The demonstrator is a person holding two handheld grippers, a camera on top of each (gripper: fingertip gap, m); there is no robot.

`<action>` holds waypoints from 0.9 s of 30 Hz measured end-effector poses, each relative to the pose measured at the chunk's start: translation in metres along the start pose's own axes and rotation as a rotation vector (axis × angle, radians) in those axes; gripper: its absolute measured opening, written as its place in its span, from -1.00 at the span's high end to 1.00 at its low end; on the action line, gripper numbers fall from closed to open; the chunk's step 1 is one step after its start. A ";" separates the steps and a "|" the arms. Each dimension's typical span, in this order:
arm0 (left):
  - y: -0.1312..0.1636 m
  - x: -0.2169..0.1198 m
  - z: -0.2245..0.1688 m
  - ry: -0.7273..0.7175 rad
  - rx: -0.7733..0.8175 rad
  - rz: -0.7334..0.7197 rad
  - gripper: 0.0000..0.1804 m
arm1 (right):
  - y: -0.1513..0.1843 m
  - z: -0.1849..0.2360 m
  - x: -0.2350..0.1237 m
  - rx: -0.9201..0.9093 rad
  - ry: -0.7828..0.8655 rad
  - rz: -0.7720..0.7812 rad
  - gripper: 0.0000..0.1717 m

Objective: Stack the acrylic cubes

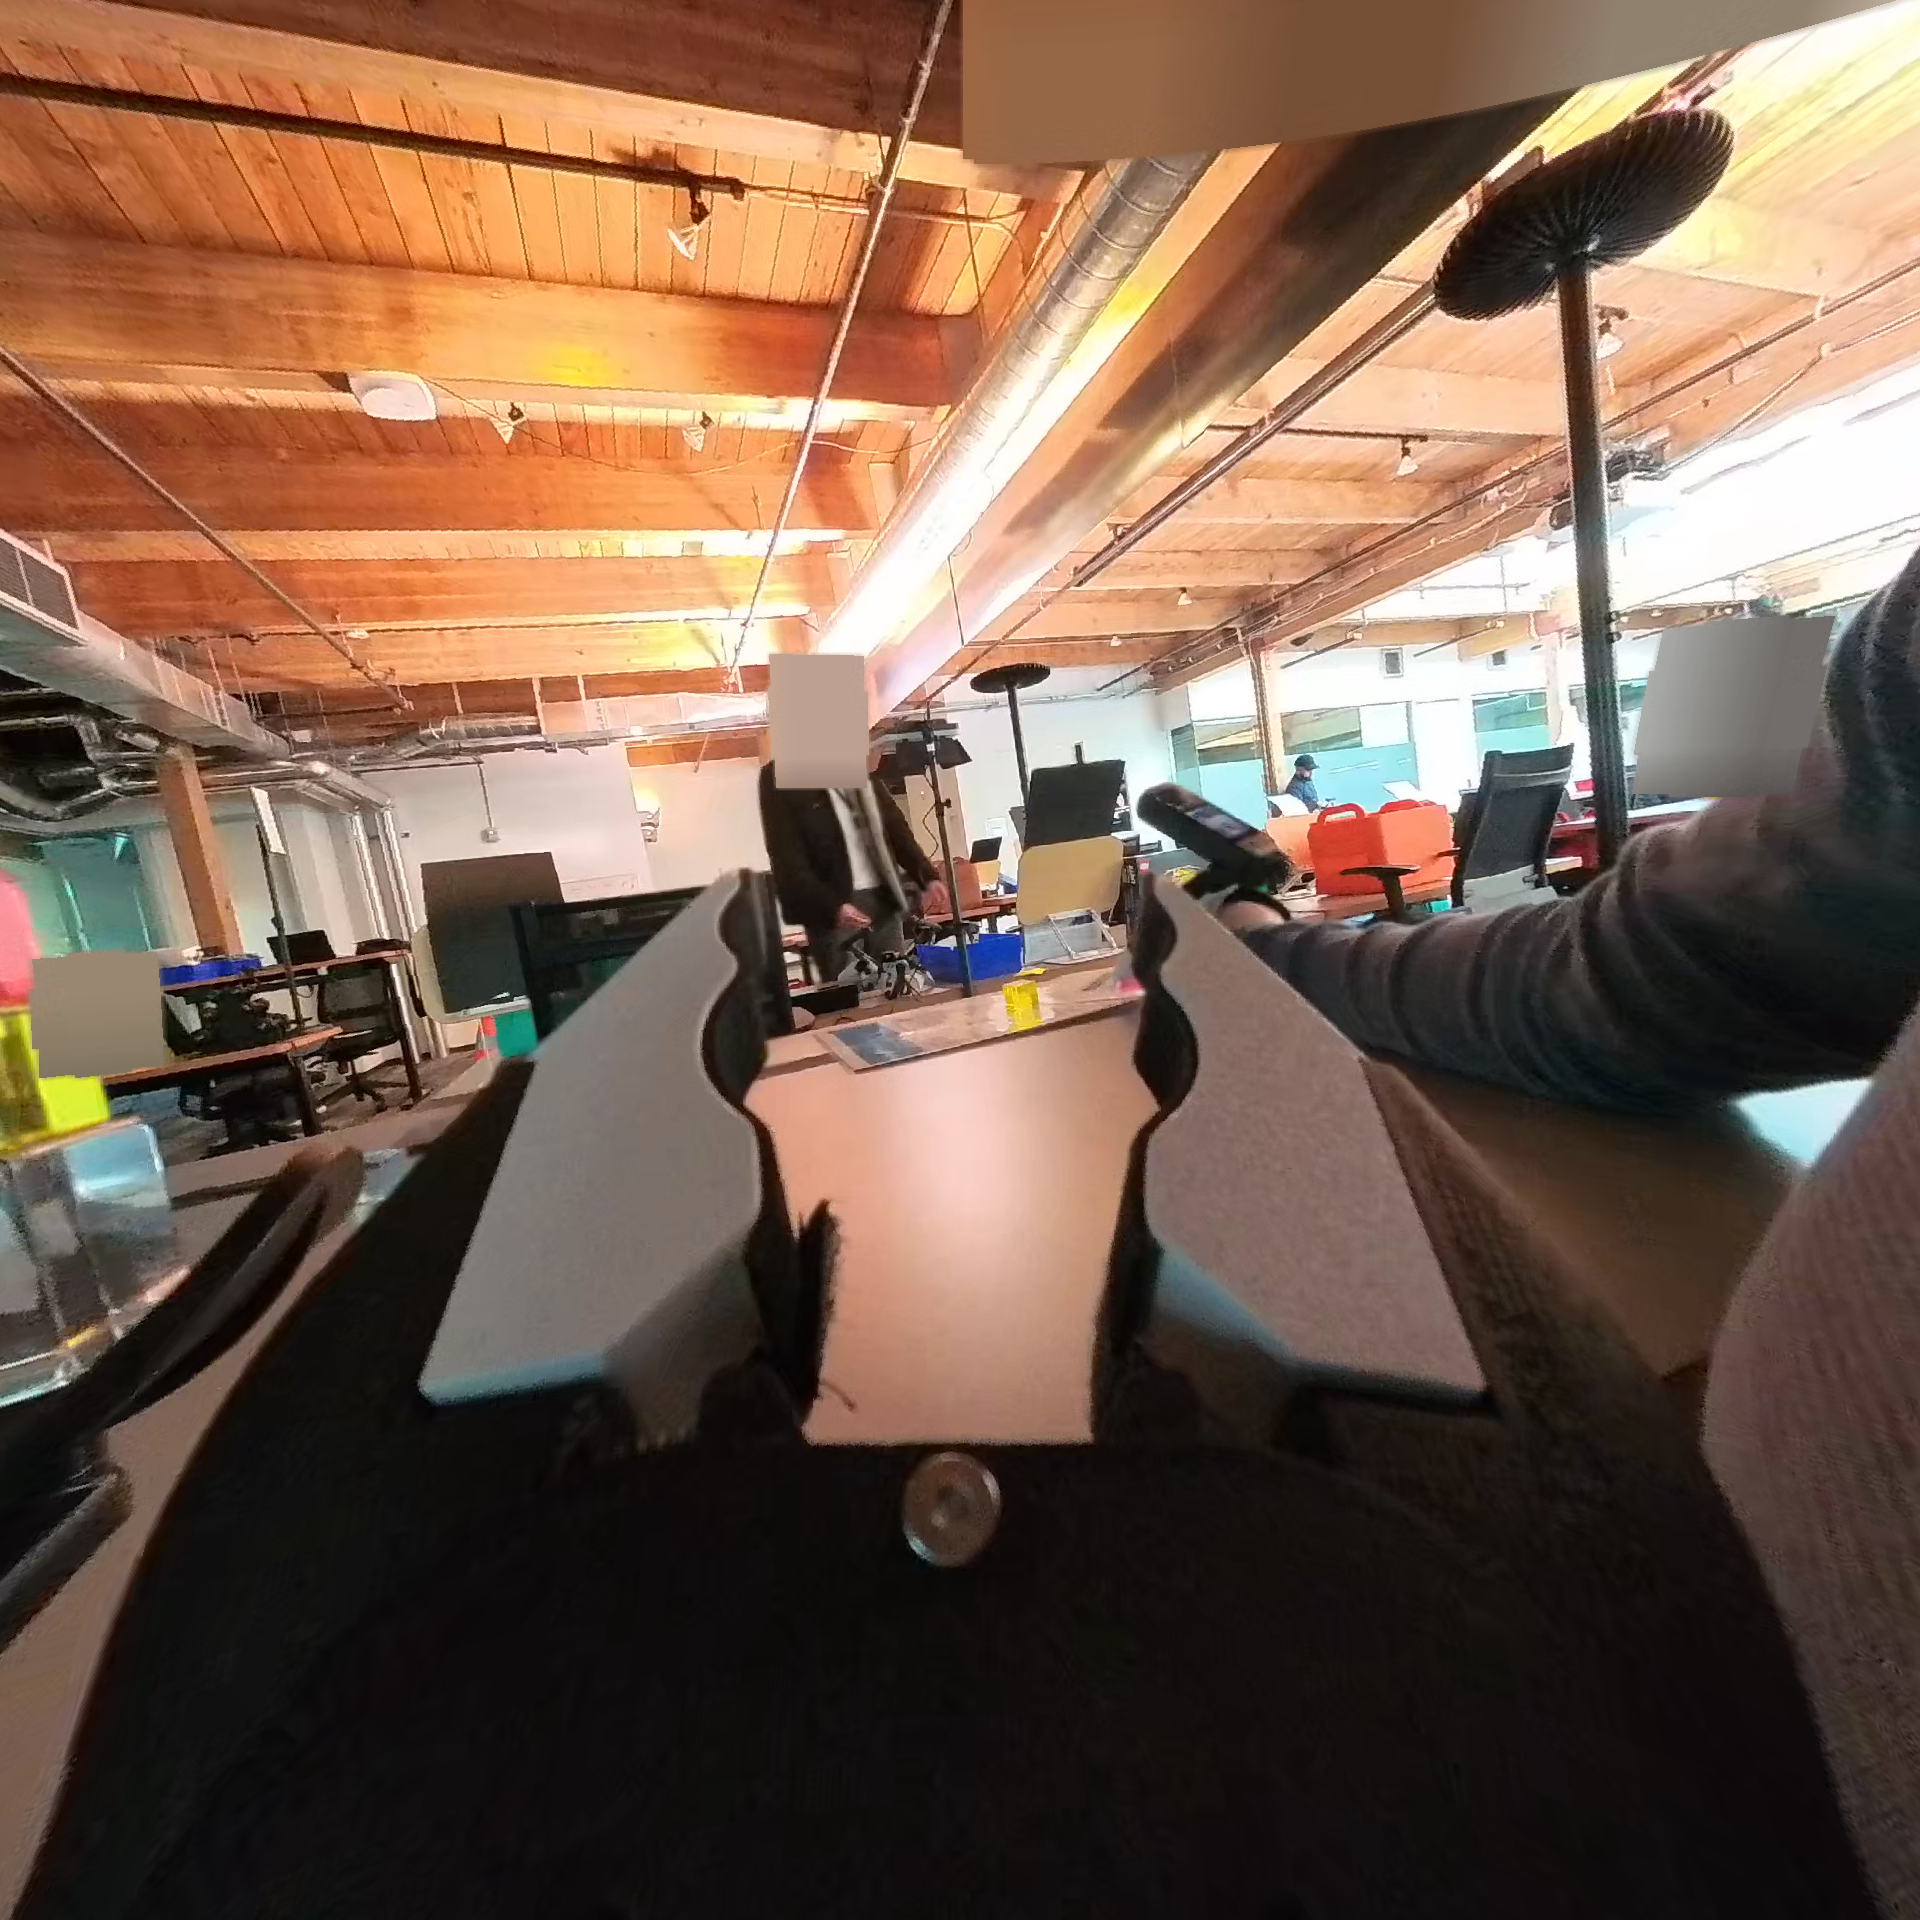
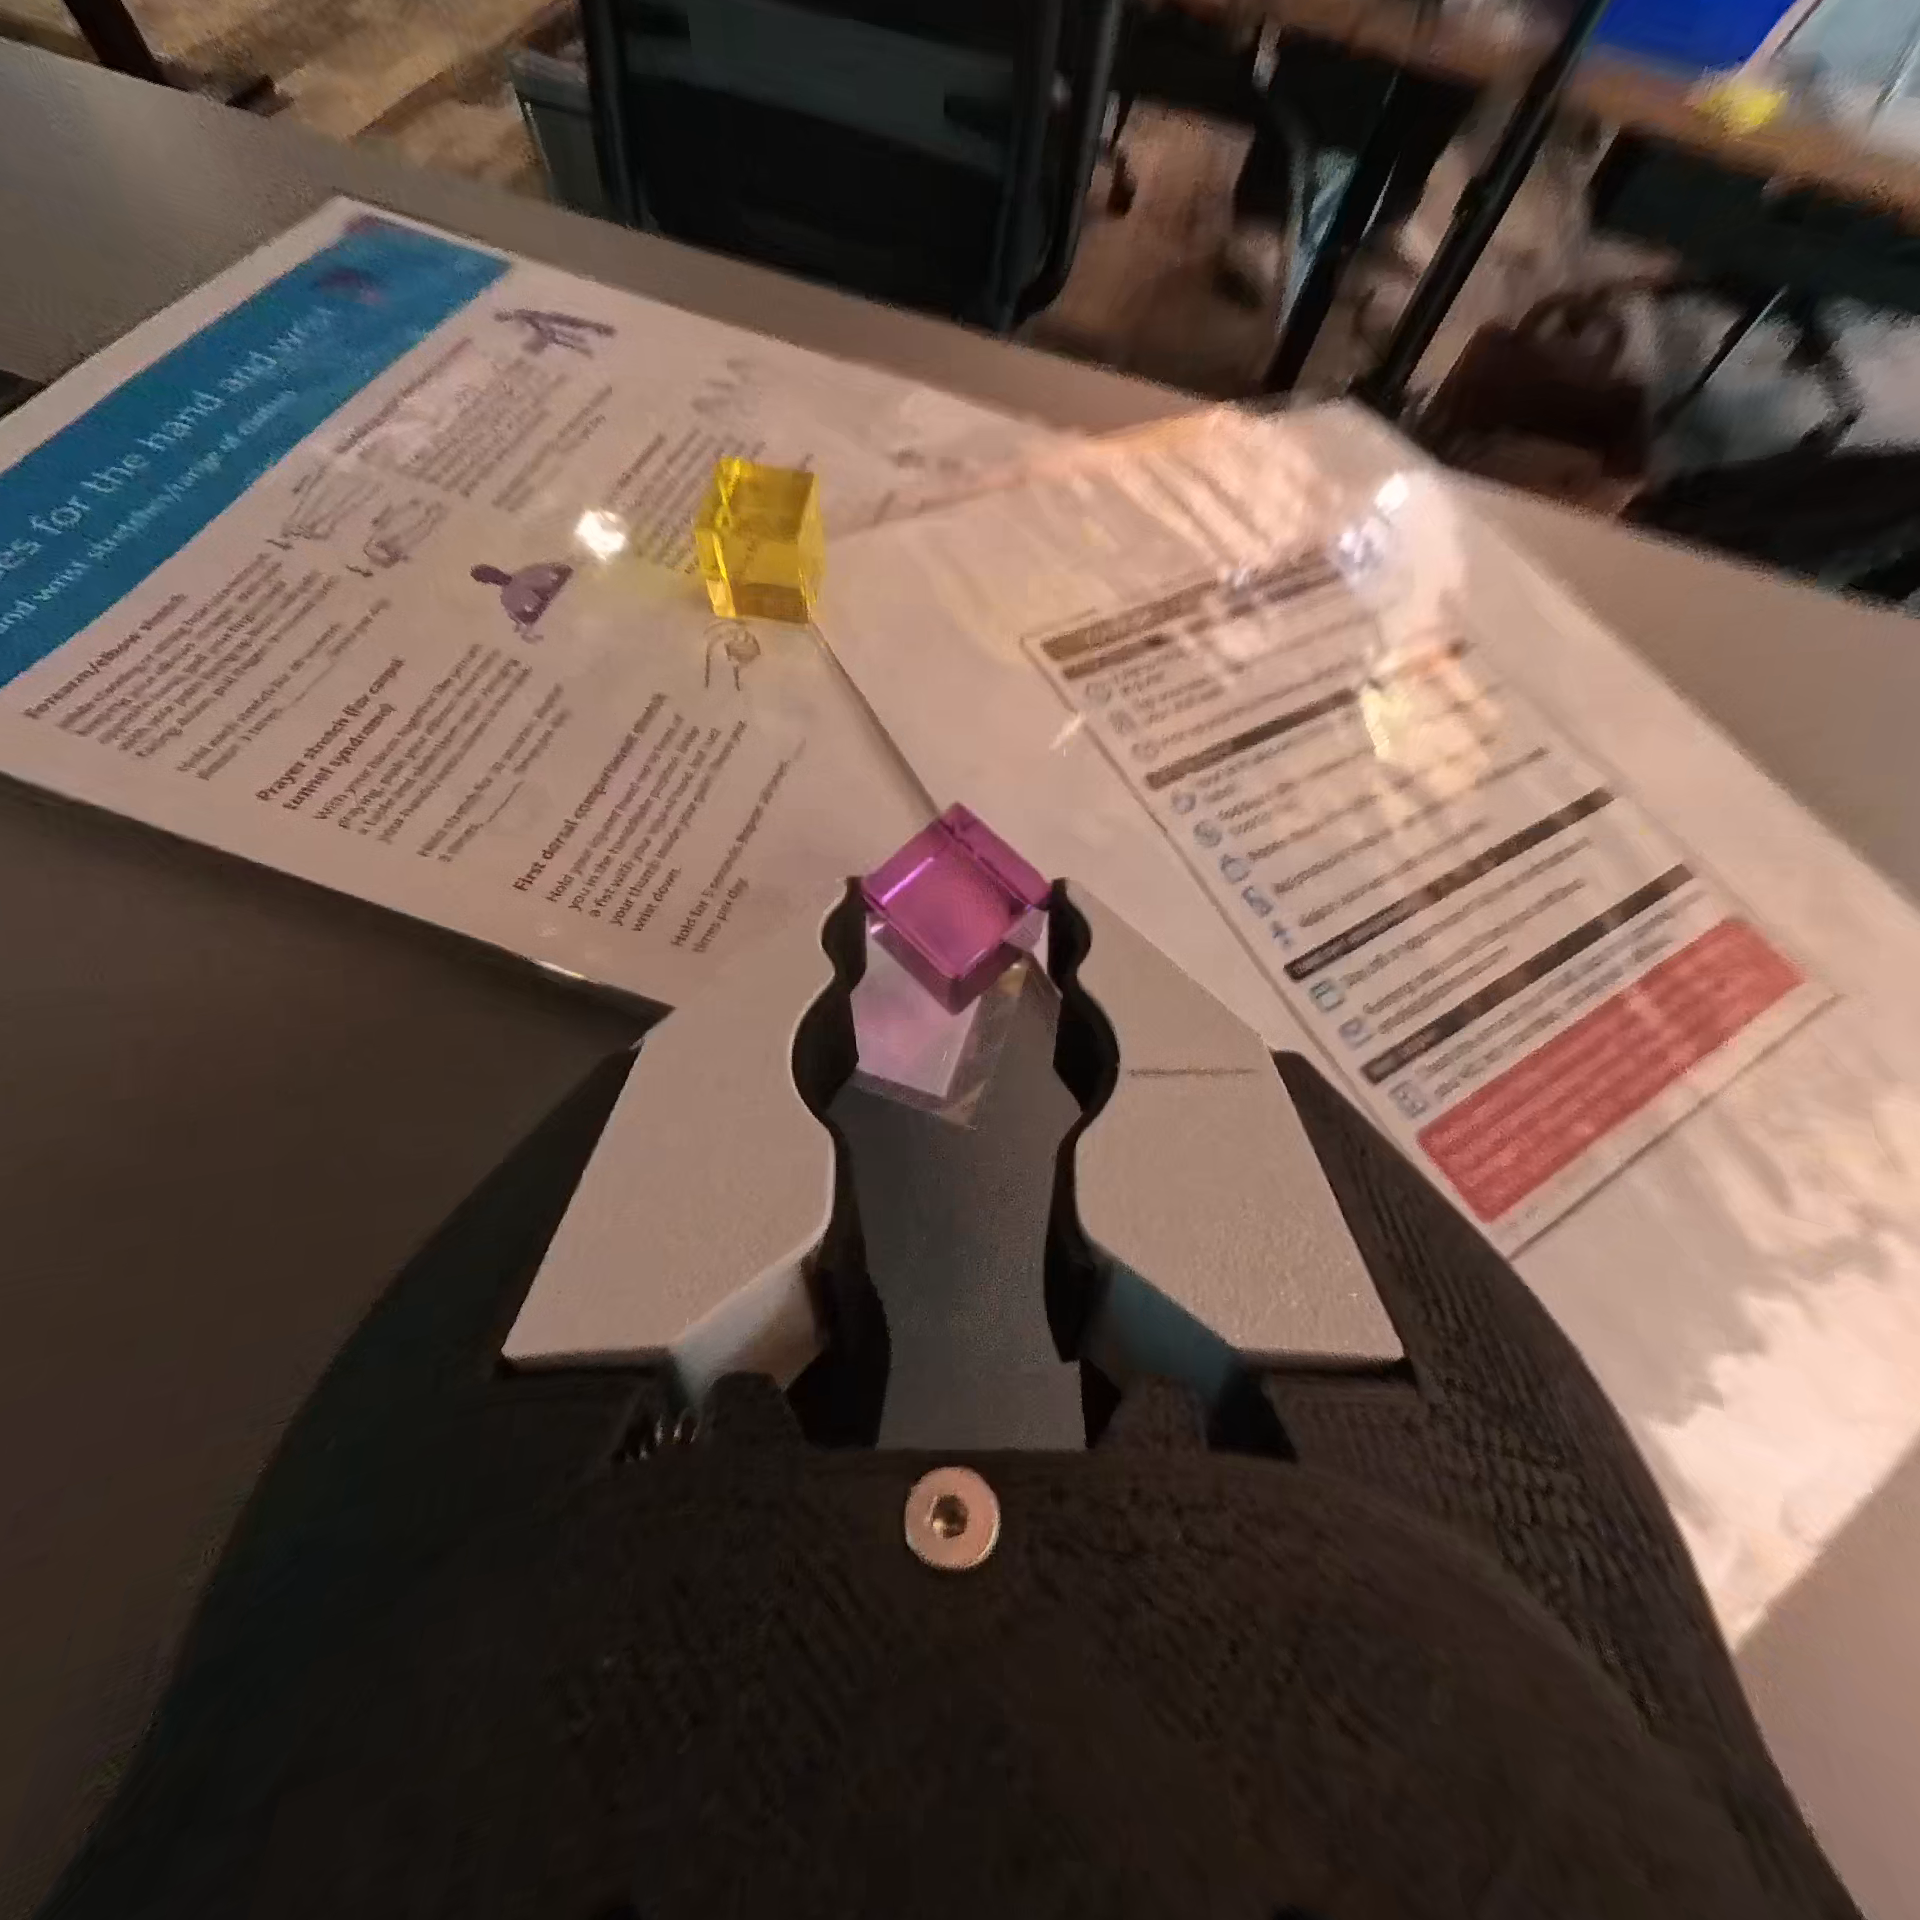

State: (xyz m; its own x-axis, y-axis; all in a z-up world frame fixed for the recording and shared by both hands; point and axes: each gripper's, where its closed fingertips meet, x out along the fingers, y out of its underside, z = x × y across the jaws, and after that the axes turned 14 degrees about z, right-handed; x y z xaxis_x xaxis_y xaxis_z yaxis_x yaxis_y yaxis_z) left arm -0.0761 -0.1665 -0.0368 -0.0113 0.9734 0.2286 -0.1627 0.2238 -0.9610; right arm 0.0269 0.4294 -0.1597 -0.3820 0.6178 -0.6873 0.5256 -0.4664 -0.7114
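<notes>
A: The right gripper (image 2: 956, 914) pinched a glossy magenta cube (image 2: 951, 914) at its very fingertips, corner-on, above a clear block (image 2: 925, 1049).

B: Slick, hard faces, I'd judge; held so, it could twist out.

A: Beyond the magenta cube, a translucent yellow cube (image 2: 758, 556) sat on laminated sheets (image 2: 1351, 727) upon the surface (image 2: 208, 1143).

B: The left gripper (image 1: 951, 935) gaped wide, with nothing in it.

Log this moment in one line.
left gripper: open, empty | right gripper: gripping purple cube | yellow cube: on laminated sheet
</notes>
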 end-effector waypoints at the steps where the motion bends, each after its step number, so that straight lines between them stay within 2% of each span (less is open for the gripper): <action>1: -0.001 -0.001 0.001 -0.009 0.006 -0.004 0.22 | -0.005 0.002 -0.007 -0.046 0.041 -0.052 0.62; 7: -0.012 -0.017 0.017 -0.076 0.015 -0.039 0.22 | -0.038 0.045 -0.059 -0.385 0.309 -0.385 0.62; 10: -0.016 -0.028 0.028 -0.122 0.025 -0.052 0.23 | -0.047 0.092 -0.083 -0.459 0.275 -0.509 0.61; 12: -0.021 -0.037 0.037 -0.162 0.030 -0.068 0.23 | -0.050 0.137 -0.101 -0.493 0.184 -0.595 0.61; 14: -0.030 -0.049 0.048 -0.203 0.022 -0.100 0.24 | -0.049 0.194 -0.120 -0.536 0.052 -0.652 0.61; 16: -0.038 -0.061 0.060 -0.244 0.014 -0.124 0.24 | -0.049 0.263 -0.153 -0.580 -0.158 -0.719 0.61; 21: -0.044 -0.082 0.082 -0.329 0.012 -0.124 0.24 | -0.034 0.435 -0.287 -0.775 -0.831 -0.750 0.61; 24: -0.048 -0.091 0.086 -0.353 0.012 -0.126 0.24 | -0.012 0.502 -0.364 -0.954 -1.188 -0.671 0.62; 27: -0.050 -0.099 0.087 -0.373 0.024 -0.135 0.24 | 0.010 0.546 -0.407 -1.175 -1.369 -0.545 0.62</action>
State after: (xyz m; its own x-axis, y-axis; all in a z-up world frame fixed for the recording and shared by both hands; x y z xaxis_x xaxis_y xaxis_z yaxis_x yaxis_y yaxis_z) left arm -0.1528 -0.2781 0.0027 -0.3449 0.8501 0.3979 -0.2102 0.3432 -0.9154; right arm -0.2271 -0.1728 0.0327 -0.6138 -0.6114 -0.4994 0.1108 0.5597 -0.8213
